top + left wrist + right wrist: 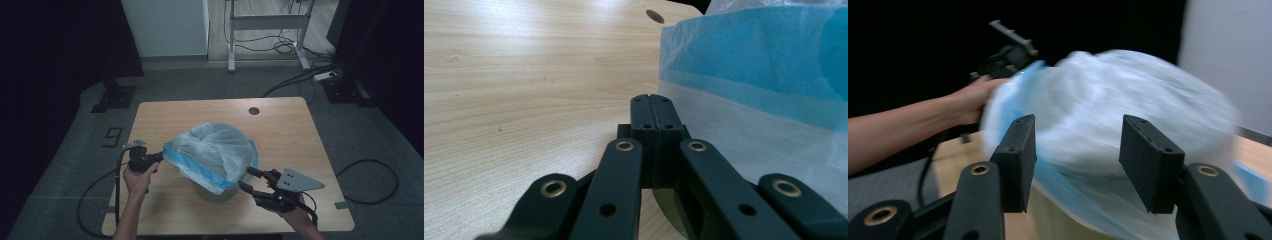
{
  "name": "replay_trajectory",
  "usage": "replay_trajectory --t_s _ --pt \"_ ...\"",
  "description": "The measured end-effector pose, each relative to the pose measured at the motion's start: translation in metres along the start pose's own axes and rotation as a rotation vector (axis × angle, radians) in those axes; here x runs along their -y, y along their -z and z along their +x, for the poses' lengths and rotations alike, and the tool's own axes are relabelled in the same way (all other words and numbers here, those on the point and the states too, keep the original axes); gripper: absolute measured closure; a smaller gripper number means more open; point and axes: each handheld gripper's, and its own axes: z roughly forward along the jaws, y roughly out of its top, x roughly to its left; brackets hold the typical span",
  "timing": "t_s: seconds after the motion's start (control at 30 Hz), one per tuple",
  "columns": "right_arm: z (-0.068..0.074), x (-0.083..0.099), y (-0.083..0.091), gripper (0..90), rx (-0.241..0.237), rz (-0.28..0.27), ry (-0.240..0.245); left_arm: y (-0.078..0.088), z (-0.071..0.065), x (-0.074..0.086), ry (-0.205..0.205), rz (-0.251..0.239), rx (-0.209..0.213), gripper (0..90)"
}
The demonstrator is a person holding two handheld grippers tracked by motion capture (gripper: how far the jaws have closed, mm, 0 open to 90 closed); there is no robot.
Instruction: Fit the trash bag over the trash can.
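A white plastic bag [215,150] with a blue rim band bulges out of a small cream bin [217,194] in the middle of the wooden table [285,130]. My left gripper [161,156] is at the bag's left corner, shut on the stretched blue rim; its jaws [655,112] are pressed together beside the bag [764,75]. My right gripper [246,178] is open at the bin's front right, just short of the rim. In the right gripper view the blurred bag [1108,100] lies beyond its spread jaws [1078,150], with the bin [1058,215] below.
A round cable hole [254,110] sits near the table's far edge. On the floor behind are a desk frame [267,22], cables, a power strip [327,75], a white cabinet [165,27] and a black stand base [115,97].
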Motion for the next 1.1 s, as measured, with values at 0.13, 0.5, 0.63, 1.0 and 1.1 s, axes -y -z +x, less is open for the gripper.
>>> replay_trajectory --t_s 0.13,0.5,0.63,1.0,1.1 --pt "0.008 -0.005 -0.018 47.5 -0.057 0.015 -0.005 0.002 0.001 0.001 -0.001 -0.002 0.001 89.6" --pt "0.023 0.001 -0.035 71.8 -0.067 0.045 0.083 0.003 0.002 0.003 0.006 -0.01 0.002 89.6" --pt "0.031 0.003 -0.029 87.1 -0.055 0.02 0.119 0.003 0.001 0.003 0.006 -0.009 0.003 89.6" --pt "0.032 0.062 -0.035 89.2 -0.122 0.168 0.087 0.006 0.002 0.006 0.005 -0.002 -0.004 89.6" --pt "0.021 0.087 -0.043 89.2 -0.109 0.239 0.029 0.004 0.003 0.007 0.006 0.003 -0.004 89.6"
